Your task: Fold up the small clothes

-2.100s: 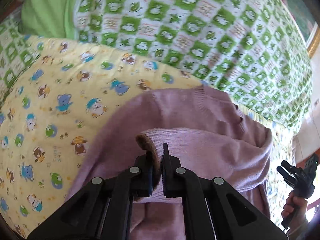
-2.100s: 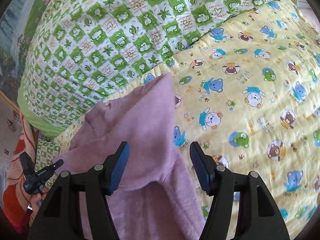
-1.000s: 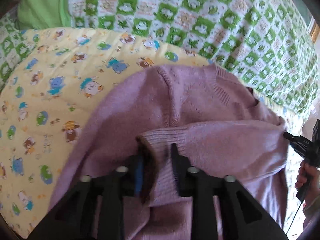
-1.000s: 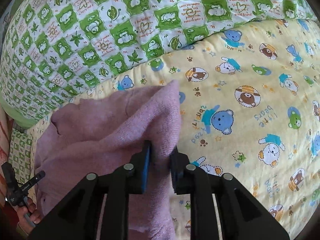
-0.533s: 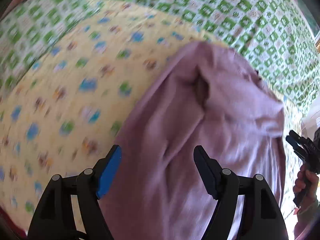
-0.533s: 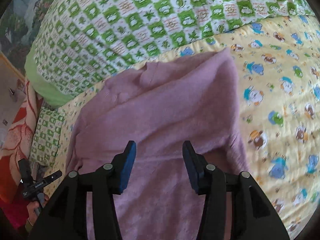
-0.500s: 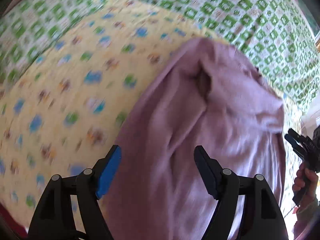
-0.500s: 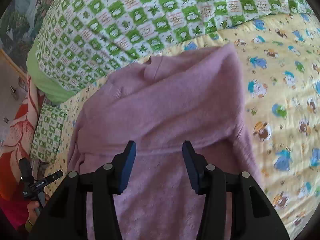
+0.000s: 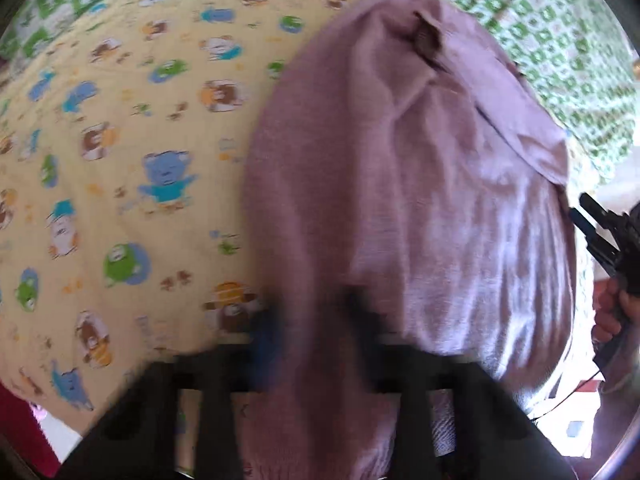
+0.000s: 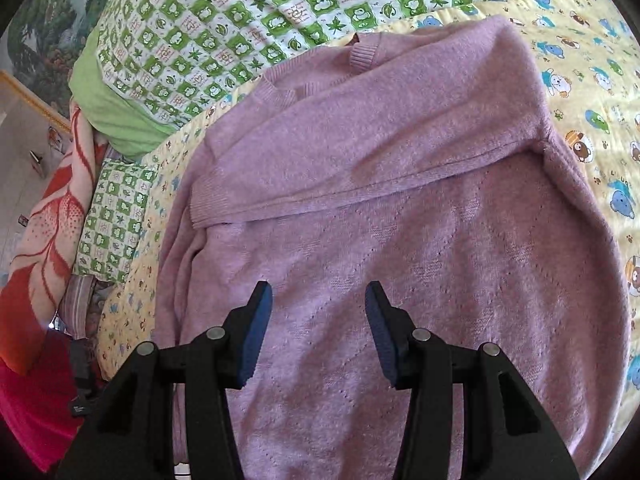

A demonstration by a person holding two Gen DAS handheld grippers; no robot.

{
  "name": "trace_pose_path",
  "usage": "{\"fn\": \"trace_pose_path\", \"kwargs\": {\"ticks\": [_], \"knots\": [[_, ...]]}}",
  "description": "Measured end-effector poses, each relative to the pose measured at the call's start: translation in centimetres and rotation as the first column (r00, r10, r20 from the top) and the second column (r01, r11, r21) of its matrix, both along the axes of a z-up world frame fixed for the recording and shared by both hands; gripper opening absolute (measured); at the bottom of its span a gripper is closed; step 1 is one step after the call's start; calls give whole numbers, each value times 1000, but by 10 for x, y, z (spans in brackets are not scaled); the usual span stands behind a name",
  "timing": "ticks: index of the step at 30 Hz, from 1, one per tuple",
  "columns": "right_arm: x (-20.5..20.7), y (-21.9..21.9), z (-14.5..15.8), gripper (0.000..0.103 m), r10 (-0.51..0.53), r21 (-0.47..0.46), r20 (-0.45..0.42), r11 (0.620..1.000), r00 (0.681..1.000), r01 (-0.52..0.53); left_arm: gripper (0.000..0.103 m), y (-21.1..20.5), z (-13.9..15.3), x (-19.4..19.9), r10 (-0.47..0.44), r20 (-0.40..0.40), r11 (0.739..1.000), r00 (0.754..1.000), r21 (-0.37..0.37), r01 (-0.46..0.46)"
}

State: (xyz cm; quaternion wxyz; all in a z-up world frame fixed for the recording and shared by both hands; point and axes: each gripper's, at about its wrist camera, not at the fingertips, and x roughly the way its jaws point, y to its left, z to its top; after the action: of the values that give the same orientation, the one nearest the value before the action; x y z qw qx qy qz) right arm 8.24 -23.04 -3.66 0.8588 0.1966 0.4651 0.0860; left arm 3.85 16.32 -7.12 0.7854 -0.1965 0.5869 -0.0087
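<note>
A pink knit sweater (image 10: 400,200) lies on a yellow bear-print blanket (image 10: 592,92), with both sleeves folded across its chest. My right gripper (image 10: 318,320) is open and empty above the lower body of the sweater. In the left wrist view the sweater (image 9: 420,180) fills the middle. My left gripper (image 9: 316,328) is blurred; its fingers stand apart on either side of the sweater's lower left edge, not clamped. The right gripper (image 9: 600,224) shows at the far right edge of that view.
A green and white checked quilt (image 10: 240,20) lies behind the sweater. A red and white floral blanket (image 10: 44,216) and a small checked pillow (image 10: 116,216) lie at the left. The yellow blanket (image 9: 120,160) spreads left of the sweater.
Both grippers let go of the sleeves and opened. They drew back toward the sweater's bottom hem. The left gripper's jaws have narrowed over the lower left edge.
</note>
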Motion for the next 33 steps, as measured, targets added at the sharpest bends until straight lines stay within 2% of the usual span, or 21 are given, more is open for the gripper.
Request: {"fn": "trace_pose_path", "kwargs": {"ticks": [2,4,6,8,12,16,18,21,24,25,27,29,33], "knots": [[-3,0,1,50,-5,-2,6,1000,1000,5,6,-7,13,3,-19,43,999,999,46,17],[-7,-2,3,50,-13,-5,11,1000,1000,13,6,-11,32,11,-30,91,999,995,41,26],[-10,-8,4,50,-26,-3,17,1000,1000,26,6,-15,65,21,-41,173,999,984,21,38],[-13,-16,6,50,-47,0,22,999,999,47,6,-25,100,39,-71,260,997,963,25,67],[-17,-33,3,50,-86,20,22,996,996,86,5,-66,162,101,-148,406,987,902,-1,162],[-14,-45,2,50,-116,42,22,992,993,115,6,-139,189,172,-247,487,959,838,-2,284],[-10,-51,2,50,-125,41,25,991,992,124,6,-180,183,212,-286,489,942,824,-16,337],[-4,-62,1,50,-146,31,26,989,989,146,16,-233,149,269,-343,397,919,851,-44,391],[3,-78,-1,50,-182,31,9,983,983,182,25,-263,120,291,-388,325,908,863,-27,419],[4,-83,-1,50,-190,30,6,981,982,190,33,-264,113,290,-395,310,906,865,-25,423],[7,-92,-1,50,-198,25,4,980,980,198,37,-251,107,274,-400,317,902,860,-29,430],[11,-97,0,50,-195,14,10,981,981,195,42,-229,105,252,-396,323,911,860,24,411],[20,-95,-1,50,-156,-3,21,988,988,156,53,-165,94,201,-327,308,945,893,133,300]]}}
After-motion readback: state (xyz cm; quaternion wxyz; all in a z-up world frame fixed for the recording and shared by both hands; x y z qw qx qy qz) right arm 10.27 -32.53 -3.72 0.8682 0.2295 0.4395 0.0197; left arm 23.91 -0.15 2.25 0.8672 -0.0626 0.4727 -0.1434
